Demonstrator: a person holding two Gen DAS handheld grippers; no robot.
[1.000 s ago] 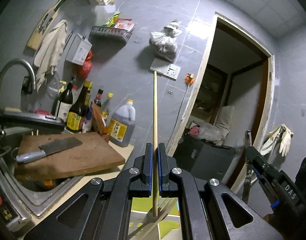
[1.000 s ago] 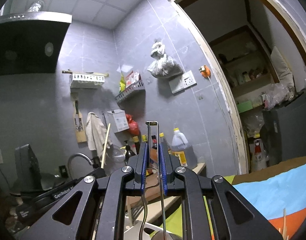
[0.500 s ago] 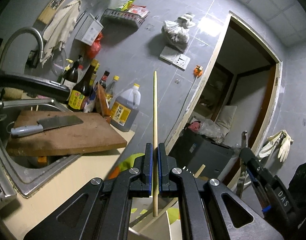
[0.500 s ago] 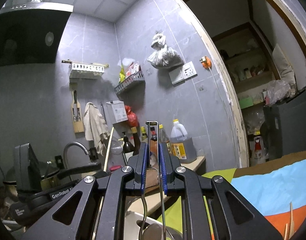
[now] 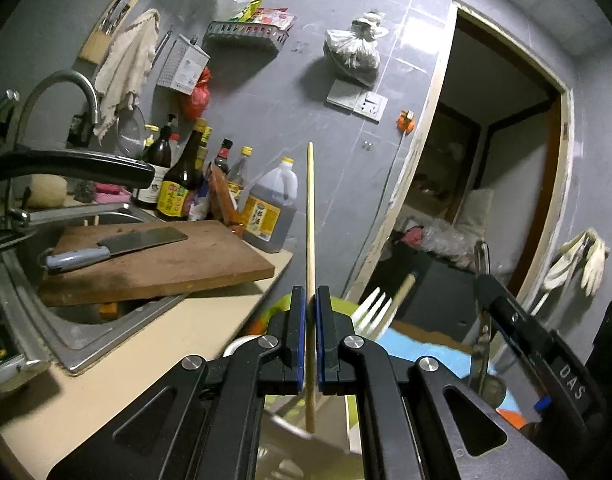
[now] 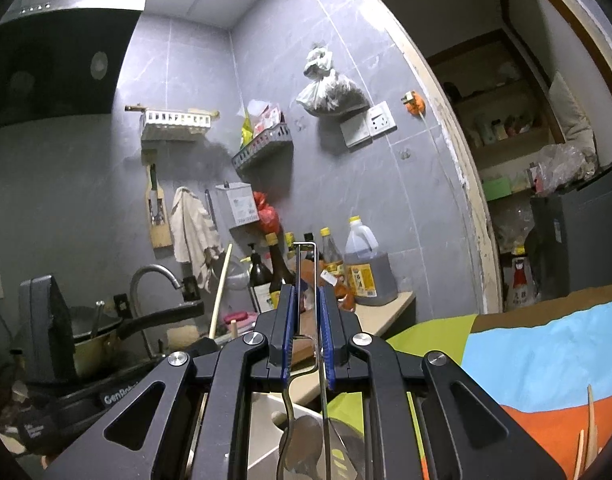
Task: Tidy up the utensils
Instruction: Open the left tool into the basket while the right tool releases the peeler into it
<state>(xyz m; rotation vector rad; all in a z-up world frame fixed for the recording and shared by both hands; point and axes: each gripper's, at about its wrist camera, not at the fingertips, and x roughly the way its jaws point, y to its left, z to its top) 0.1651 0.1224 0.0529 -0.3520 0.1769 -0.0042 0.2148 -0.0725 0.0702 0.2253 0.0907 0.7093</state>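
Observation:
My left gripper (image 5: 310, 300) is shut on a long wooden chopstick (image 5: 310, 220) that stands upright, its lower end over a white utensil holder (image 5: 306, 436). A white fork (image 5: 372, 310) sticks up from the holder. My right gripper (image 6: 306, 300) is shut on metal tongs (image 6: 306, 272), held upright, their spoon-shaped ends (image 6: 306, 444) over the white holder (image 6: 265, 428). The right gripper with the tongs also shows at the right of the left wrist view (image 5: 482, 304).
A sink (image 5: 65, 312) with a wooden cutting board (image 5: 157, 260) and a cleaver (image 5: 117, 244) lies left. Sauce bottles (image 5: 177, 184) and an oil jug (image 5: 269, 212) line the wall. A colourful cloth (image 6: 526, 352) with chopsticks (image 6: 590, 432) lies right. A doorway (image 5: 486, 200) opens behind.
Both grippers have sunk lower toward the white holder, still holding the chopstick and the tongs. The fork in the holder has come into the left wrist view.

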